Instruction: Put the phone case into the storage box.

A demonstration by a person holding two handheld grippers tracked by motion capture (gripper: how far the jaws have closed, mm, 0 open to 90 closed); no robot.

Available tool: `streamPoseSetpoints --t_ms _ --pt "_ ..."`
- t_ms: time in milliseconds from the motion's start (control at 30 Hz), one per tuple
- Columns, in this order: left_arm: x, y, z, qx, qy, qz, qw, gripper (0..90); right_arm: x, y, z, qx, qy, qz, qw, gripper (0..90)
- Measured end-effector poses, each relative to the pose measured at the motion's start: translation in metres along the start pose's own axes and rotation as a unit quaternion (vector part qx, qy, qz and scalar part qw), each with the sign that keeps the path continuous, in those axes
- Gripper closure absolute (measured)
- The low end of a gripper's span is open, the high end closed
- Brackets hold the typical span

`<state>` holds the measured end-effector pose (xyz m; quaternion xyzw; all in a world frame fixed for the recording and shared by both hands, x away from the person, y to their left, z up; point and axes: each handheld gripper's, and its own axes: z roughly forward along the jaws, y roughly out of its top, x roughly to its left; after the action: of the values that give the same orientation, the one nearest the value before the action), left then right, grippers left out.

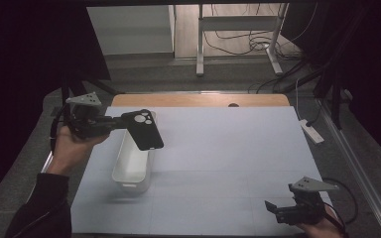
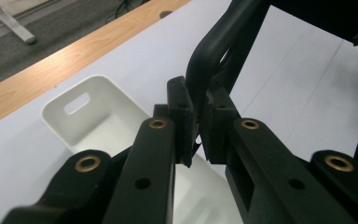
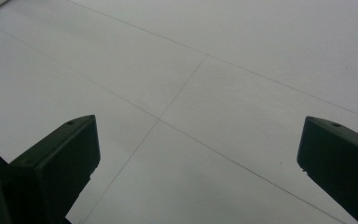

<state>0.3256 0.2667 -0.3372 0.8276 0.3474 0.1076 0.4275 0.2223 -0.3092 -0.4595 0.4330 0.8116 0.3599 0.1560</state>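
**Phone case held over the white bin**

At the left, the left gripper [image 1: 110, 125] has its jaws clamped tight on one edge of a black phone case [image 1: 144, 129], holding it in the air above the far end of the white bin [image 1: 132, 164]. The step in hand looks like a carry; next the case likely needs lowering into the bin or setting aside. At the right, the right gripper [image 1: 278, 208] rests low, jaws wide apart and empty. The surface [image 1: 218, 148] is pale with a wooden far edge; beyond are a dim floor, desk legs [image 1: 238, 39] and cables.
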Motion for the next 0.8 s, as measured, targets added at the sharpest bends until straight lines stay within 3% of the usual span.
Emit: streamPoseSetpoints --t_ms 433,800 --pt "0.015 -0.007 -0.012 0.012 0.027 -0.005 0.9995 83.4 0.0 0.0 0.001 0.003 0.0 0.0 1.0 0.0" --pt "0.03 -0.014 -0.004 0.025 0.043 -0.011 0.9987 83.3 0.0 0.0 0.001 0.004 0.002 -0.002 1.0 0.0"
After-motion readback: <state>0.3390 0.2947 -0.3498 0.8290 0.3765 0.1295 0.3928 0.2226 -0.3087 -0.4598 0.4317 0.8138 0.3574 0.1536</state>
